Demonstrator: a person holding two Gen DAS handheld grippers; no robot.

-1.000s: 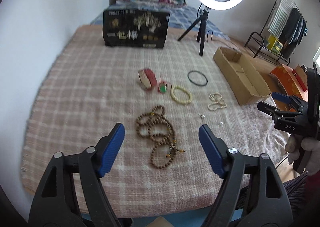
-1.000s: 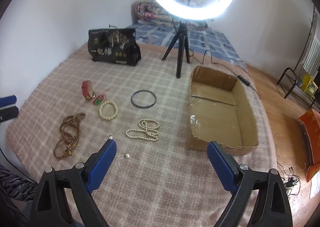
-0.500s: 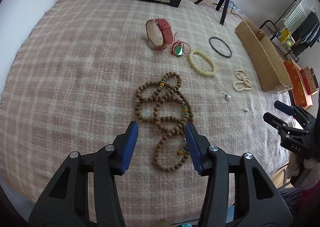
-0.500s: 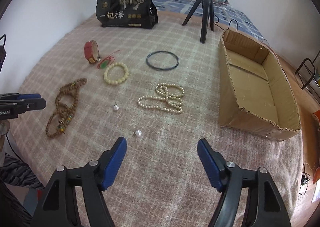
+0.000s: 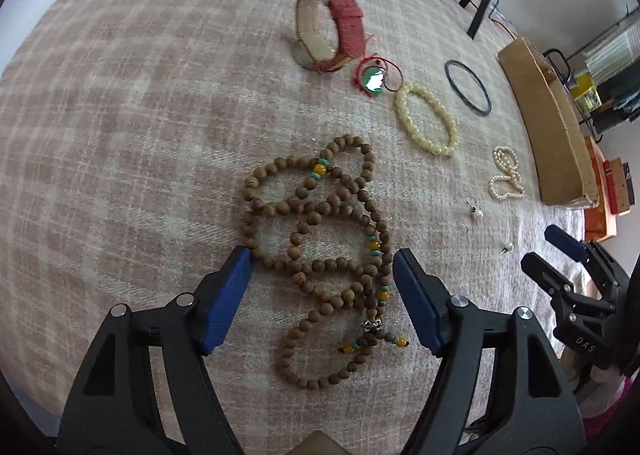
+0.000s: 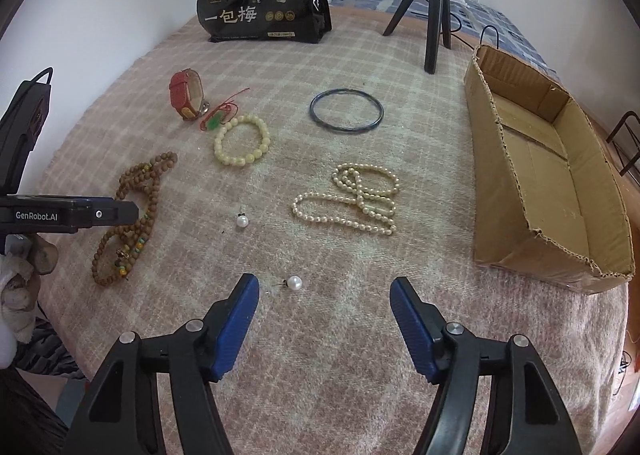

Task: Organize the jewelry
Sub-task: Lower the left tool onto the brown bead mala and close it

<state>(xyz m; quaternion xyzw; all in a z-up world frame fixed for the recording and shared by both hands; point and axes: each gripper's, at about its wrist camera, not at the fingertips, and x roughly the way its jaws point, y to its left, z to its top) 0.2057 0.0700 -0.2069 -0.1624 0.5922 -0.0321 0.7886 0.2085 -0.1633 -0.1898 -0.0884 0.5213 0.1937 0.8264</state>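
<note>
1. Wooden prayer beads (image 5: 324, 239) lie in a loose tangle on the pink plaid blanket (image 5: 120, 115), and the left tongs (image 5: 322, 279) stand spread wide around their near loops, one blue pad at each side of the strand.
2. Beyond them sit a red leather watch strap (image 5: 328, 31), a green pendant on red cord (image 5: 374, 79), a cream bead bracelet (image 5: 426, 119) and a black bangle (image 5: 467, 87).
3. Right tongs (image 6: 324, 309) are held apart above the blanket, gripping nothing; a single pearl earring (image 6: 294, 282) lies just ahead of the left pad, a second pearl (image 6: 241, 220) farther on.
4. Pearl necklace (image 6: 356, 199) lies coiled between the bangle and the open cardboard box (image 6: 552, 191) at the right.
5. Black printed bag (image 6: 262, 1) and a tripod (image 6: 432, 3) stand at the far edge.
</note>
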